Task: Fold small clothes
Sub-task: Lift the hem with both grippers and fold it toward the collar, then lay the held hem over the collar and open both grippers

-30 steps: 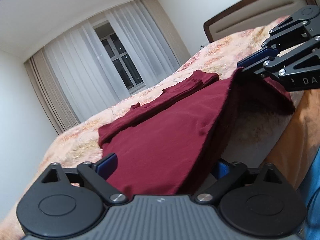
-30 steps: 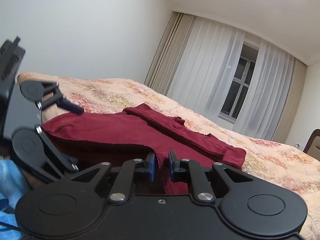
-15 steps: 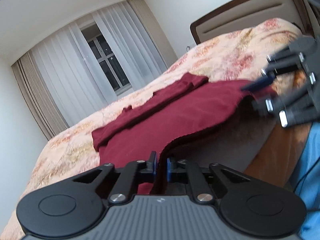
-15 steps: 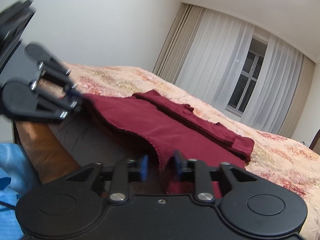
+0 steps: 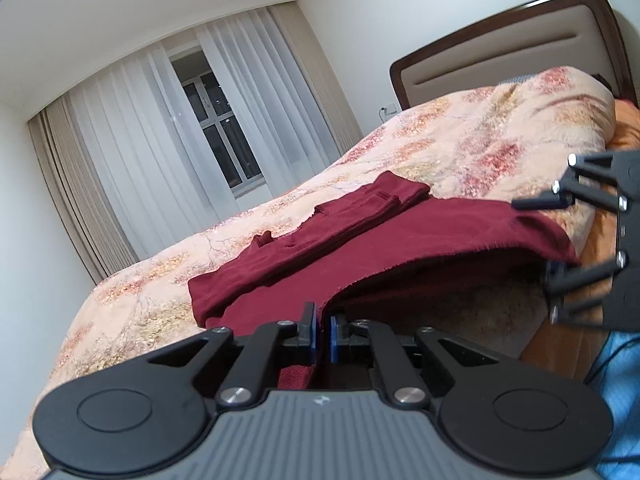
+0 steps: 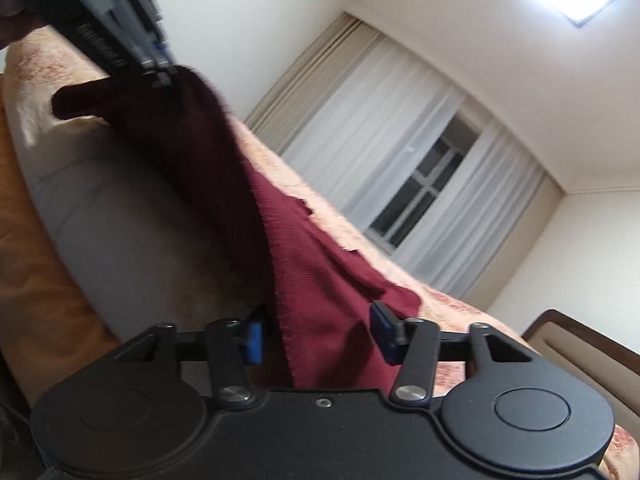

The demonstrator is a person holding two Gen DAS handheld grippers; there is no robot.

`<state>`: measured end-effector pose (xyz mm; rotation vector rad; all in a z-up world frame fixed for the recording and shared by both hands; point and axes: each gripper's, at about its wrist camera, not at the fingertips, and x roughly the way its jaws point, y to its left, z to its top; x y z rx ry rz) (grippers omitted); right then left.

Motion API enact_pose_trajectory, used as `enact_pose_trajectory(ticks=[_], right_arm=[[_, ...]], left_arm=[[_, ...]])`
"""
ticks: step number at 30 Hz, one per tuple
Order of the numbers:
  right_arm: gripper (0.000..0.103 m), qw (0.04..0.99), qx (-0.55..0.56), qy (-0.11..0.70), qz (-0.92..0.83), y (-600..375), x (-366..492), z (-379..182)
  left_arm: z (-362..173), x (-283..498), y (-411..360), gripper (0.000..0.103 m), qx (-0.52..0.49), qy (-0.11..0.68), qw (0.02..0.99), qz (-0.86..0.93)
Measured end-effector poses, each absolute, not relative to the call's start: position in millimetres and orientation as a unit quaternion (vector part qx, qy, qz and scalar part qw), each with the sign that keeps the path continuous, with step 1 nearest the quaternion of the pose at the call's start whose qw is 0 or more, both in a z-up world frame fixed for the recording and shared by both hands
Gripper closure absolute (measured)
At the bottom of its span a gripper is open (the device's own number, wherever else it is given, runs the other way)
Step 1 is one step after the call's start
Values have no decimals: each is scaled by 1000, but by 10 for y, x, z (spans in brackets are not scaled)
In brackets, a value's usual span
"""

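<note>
A dark red garment [image 5: 360, 240] lies spread on the patterned bedspread [image 5: 460, 152], its near hem lifted off the bed's edge. My left gripper [image 5: 323, 334] is shut on that hem, and the cloth hangs from its blue pads. It shows again at the top left of the right wrist view as the left gripper [image 6: 160, 68], pinching the raised corner. My right gripper [image 6: 319, 336] is opening; the other end of the hem [image 6: 320, 264] lies loose between its blue pads, which stand apart from it. The left wrist view has the right gripper [image 5: 536, 240] at the far right.
A brown-framed padded headboard [image 5: 500, 52] stands at the bed's far end. White curtains and a dark window [image 5: 224, 140] are behind the bed. The grey mattress side [image 6: 120, 220] and an orange sheet lie under the hem. A blue sleeve [image 5: 624, 392] shows at the lower right.
My left gripper closed on the hem and lifted it slightly. My right gripper let go of its end of the hem, spread its jaws, sank and rolled.
</note>
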<state>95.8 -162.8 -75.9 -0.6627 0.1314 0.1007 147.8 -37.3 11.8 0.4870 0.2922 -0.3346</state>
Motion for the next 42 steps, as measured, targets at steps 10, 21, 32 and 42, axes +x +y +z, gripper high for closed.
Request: enact_pose_trajectory(ticks=[10,21,32,42], right_arm=[[96,948,-314,13,53,-1819,751,-653],[96,955,-287,15,68,-1923,739,-423],[97,955,-281,43,83,-1867,831,-351],[98,955,-279,22,95,-1971,418,-54]], left_arm=[[-121,1388,-414,93,284,154,934,-154],[-459,1339,-350,75,319,181,922,-123],[-247,1118,-172,99,316,121,935,-108],[232,643,-71,99,307,59,939,-145]])
